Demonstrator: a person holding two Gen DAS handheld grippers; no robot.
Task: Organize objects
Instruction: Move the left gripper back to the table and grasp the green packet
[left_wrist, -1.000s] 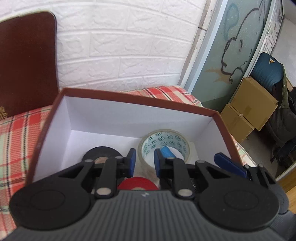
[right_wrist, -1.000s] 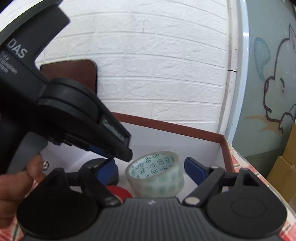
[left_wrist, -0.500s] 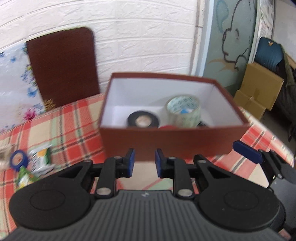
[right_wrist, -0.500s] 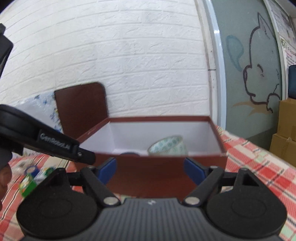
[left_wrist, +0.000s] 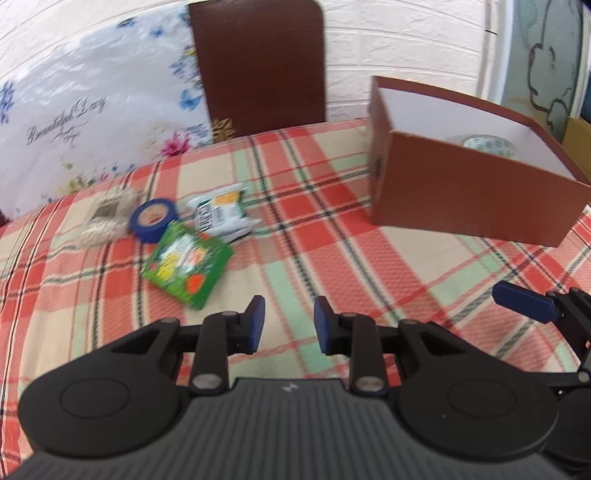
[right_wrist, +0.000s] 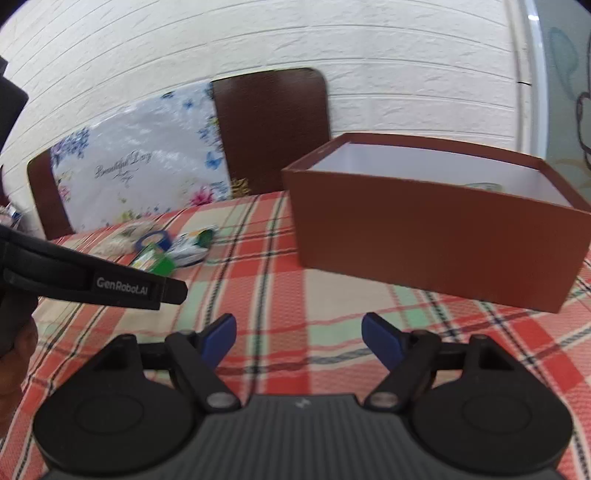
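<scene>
The left gripper (left_wrist: 287, 326) hangs over a soft checked cloth (left_wrist: 332, 266) of red, green and cream squares. Its two blue pads sit a little apart and are opening, with nothing between them. The right gripper (right_wrist: 299, 338) has its blue pads wide apart and they are closing, also with nothing between them.

A brown box (left_wrist: 472, 188) with smooth flat sides and a white inside stands on the cloth to the right. A clear tape roll (left_wrist: 487, 146) with a small round print peeks over its rim.

To the left, well apart from the box, a small pile lies on the cloth. It has a round blue tape ring (left_wrist: 153, 219), a shiny white packet (left_wrist: 221, 214), a flat green packet (left_wrist: 188, 267) with bright pictures, and a fuzzy pale bundle (left_wrist: 105, 219) that is too blurred to tell.

Behind stand a dark brown board (left_wrist: 258, 66) with round corners and a flowery sheet (left_wrist: 92, 110), against a white brick wall (right_wrist: 258, 40).
</scene>
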